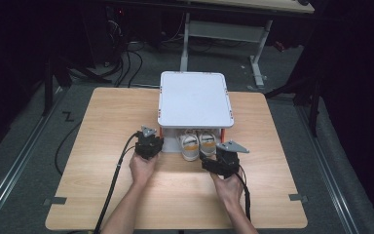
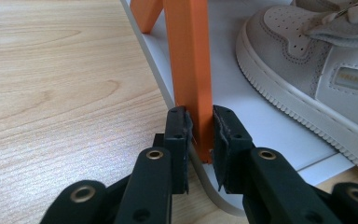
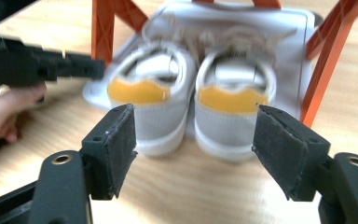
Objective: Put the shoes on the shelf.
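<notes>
The right tongs [image 3: 196,140] stand wide open, their two padded jaws spread apart with nothing between them, and the pair of white sneakers [image 3: 191,107] lies straight ahead of that gap. The heels, each with a yellow tab, face the jaws; the shoes' long axes run away from the tongs, toward the back of the two-tier shoe rack [image 1: 195,100], so the jaws frame the pair across its width. The heels jut out just past the front edge of the rack's white lower shelf [image 3: 303,60], over the desk [image 3: 177,191], between the orange legs.

The left tongs [image 2: 199,135] are closed on the rack's front-left orange leg [image 2: 191,70], one pad pressed on each side of it near its foot, where it meets the lower shelf. One sneaker sits just to the right of that leg on the same shelf.

In the high view both hands rest at the rack's near edge, the right tongs [image 1: 222,160] just beside the heels and clearly the nearer to them, while the left tongs [image 1: 149,141] appear to steady the rack. A straight push forward should put the pair between the open jaws.
</notes>
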Motion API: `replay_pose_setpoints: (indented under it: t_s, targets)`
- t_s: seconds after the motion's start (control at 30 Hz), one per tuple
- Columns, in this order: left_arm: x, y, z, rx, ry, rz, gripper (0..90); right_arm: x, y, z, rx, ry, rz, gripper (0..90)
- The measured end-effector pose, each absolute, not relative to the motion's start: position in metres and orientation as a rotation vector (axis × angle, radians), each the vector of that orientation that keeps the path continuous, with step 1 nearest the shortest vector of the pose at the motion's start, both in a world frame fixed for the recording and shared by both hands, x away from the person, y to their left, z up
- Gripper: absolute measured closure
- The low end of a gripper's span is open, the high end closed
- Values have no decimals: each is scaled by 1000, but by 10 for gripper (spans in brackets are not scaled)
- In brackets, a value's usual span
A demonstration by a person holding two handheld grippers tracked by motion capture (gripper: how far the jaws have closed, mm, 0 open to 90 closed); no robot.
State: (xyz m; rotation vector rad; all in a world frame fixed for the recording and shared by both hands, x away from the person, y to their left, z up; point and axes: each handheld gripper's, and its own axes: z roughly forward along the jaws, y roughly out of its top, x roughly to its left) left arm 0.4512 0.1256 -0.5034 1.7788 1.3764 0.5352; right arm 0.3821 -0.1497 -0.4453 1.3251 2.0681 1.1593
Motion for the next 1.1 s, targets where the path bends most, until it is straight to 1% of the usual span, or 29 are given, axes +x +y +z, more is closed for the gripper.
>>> replay_pose_setpoints:
  t_s: [0.13, 0.37, 0.8, 1.1]
  targets:
    - [451, 126, -503, 1779, 1377, 534, 767, 376, -144, -460, 1331, 2059, 1143, 292]
    - [451, 127, -503, 1789, 1376, 527, 768, 384, -132, -473, 1348, 2062, 1084, 313]
    - [451, 127, -503, 1791, 1374, 524, 769, 396, -108, -476, 1356, 2040, 1071, 346]
    - [451, 127, -503, 1791, 1372, 522, 770, 415, -97, -475, 1352, 2050, 1047, 351]
